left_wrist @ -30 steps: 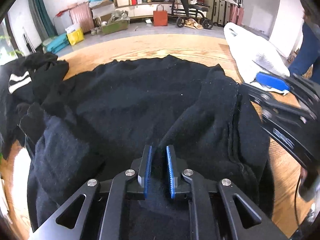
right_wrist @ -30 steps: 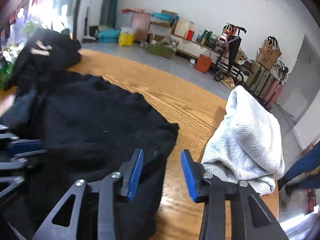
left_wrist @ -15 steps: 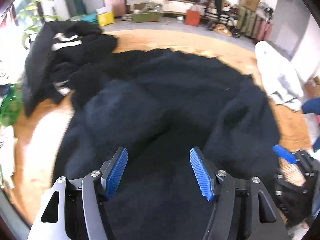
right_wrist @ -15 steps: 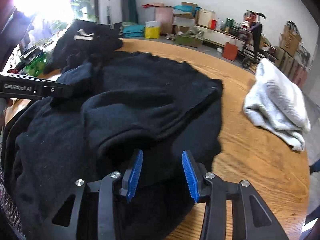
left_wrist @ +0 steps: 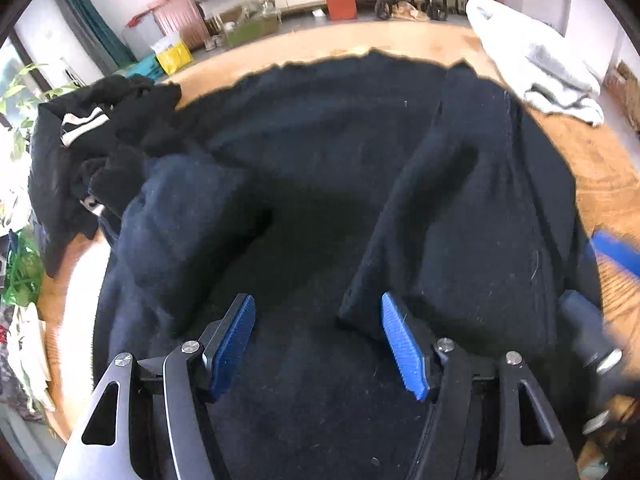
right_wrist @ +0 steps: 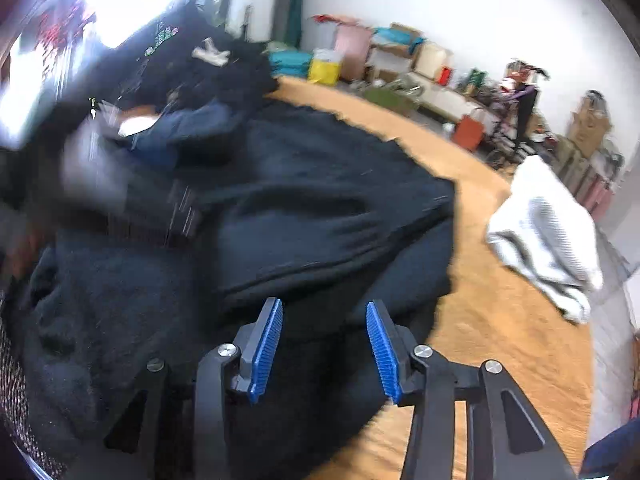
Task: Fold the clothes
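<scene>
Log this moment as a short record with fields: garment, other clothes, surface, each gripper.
garment: black sweater spread on the table, both sleeves folded inward
other clothes: white garment at its right, apart; black pile at its left
surface: round wooden table
left gripper: open above the sweater, jaws just opened, nothing pinched
right gripper: open above the sweater's right edge, jaws opening slightly

Both wrist views close above, angled down, sharing black sweater [left_wrist: 328, 152] [right_wrist: 320, 208], wooden table [left_wrist: 600, 160] [right_wrist: 500, 340]
</scene>
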`<state>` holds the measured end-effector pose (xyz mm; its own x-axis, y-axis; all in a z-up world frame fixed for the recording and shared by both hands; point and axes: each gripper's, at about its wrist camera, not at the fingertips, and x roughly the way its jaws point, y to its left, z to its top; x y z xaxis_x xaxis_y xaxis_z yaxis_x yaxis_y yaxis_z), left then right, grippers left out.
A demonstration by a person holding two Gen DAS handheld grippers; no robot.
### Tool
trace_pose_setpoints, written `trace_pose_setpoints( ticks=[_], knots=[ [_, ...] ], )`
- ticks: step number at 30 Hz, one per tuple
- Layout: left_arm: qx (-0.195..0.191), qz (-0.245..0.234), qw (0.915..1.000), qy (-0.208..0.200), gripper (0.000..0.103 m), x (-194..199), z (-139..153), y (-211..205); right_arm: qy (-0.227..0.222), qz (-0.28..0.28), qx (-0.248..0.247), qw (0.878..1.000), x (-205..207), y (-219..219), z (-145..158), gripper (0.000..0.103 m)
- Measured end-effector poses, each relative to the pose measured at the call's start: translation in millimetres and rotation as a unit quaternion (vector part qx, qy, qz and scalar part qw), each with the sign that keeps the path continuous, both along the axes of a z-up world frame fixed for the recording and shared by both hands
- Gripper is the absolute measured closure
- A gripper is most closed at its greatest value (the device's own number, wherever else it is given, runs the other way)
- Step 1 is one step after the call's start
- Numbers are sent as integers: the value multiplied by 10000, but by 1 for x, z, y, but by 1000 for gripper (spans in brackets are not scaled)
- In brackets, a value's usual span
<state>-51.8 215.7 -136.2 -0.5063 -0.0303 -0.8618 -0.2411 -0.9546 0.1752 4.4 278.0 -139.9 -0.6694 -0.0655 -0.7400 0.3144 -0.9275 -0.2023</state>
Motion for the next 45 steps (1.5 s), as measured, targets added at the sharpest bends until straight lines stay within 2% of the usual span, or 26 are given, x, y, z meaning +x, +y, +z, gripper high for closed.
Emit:
trace_pose_setpoints(
  ticks=[2, 6, 7, 8, 10, 12, 16, 18, 20, 24, 27, 30, 31, 35, 38, 41, 43, 45],
  knots=[
    [55, 0, 10000, -11, 36, 1, 1, -2, 152, -188, -32, 9997, -4, 10, 12, 51],
    [680, 100, 9973, -246, 36, 11, 15, -30, 127, -362, -481, 9981, -31, 15, 23, 42],
    [817, 165, 9961, -304, 36, 15, 19, -42, -30, -360, -600, 9975, -36, 14, 18, 37],
    [911, 237, 9950, -344, 36, 21, 23, -57, -281, -364, -622, 9970, -41, 11, 9, 37],
    [1060, 387, 9928, -407, 36, 36, 29, -87, -685, -389, -499, 9956, -48, 7, -10, 43],
    [1183, 529, 9905, -450, 36, 51, 34, -117, -558, -389, -536, 9962, -33, 9, -12, 43],
    [1101, 831, 9898, -345, 36, 93, 40, -172, -490, -440, -773, 9948, 11, 20, -4, 43],
    [1125, 856, 9894, -326, 36, 110, 40, -187, -581, -374, -1012, 9925, 41, 17, -2, 43],
    [1339, 888, 9864, -351, 36, 126, 36, -202, -708, -300, -1208, 9897, 69, 13, -3, 43],
    [1776, 1351, 9745, -250, 36, 151, 29, -227, -943, -395, -1786, 9786, 119, 10, -2, 43],
    [2171, 1469, 9645, -306, 36, 162, 23, -235, -1223, -452, -2229, 9661, 144, 8, -7, 43],
    [2751, 1575, 9476, -394, 36, 174, 14, -242, -1493, -497, -2547, 9541, 158, 6, -16, 42],
    [2824, 1618, 9447, -405, 36, 178, 11, -242, -1487, -549, -2648, 9512, 161, 7, -16, 42],
    [2721, 1756, 9453, -394, 36, 189, 4, -240, -1513, -678, -2929, 9416, 169, 10, -15, 41],
    [3006, 1879, 9346, -310, 36, 195, -1, -246, -1539, -666, -2904, 9421, 171, 6, -17, 41],
    [3496, 1995, 9152, -190, 36, 194, -8, -253, -1649, -653, -3060, 9354, 170, 4, -24, 41],
    [3596, 2112, 9088, -114, 36, 196, -13, -255, -1696, -628, -3218, 9294, 169, 3, -29, 41],
    [3596, 2185, 9071, -124, 36, 196, -16, -254, -1741, -646, -3286, 9260, 165, 3, -34, 41]
  ],
)
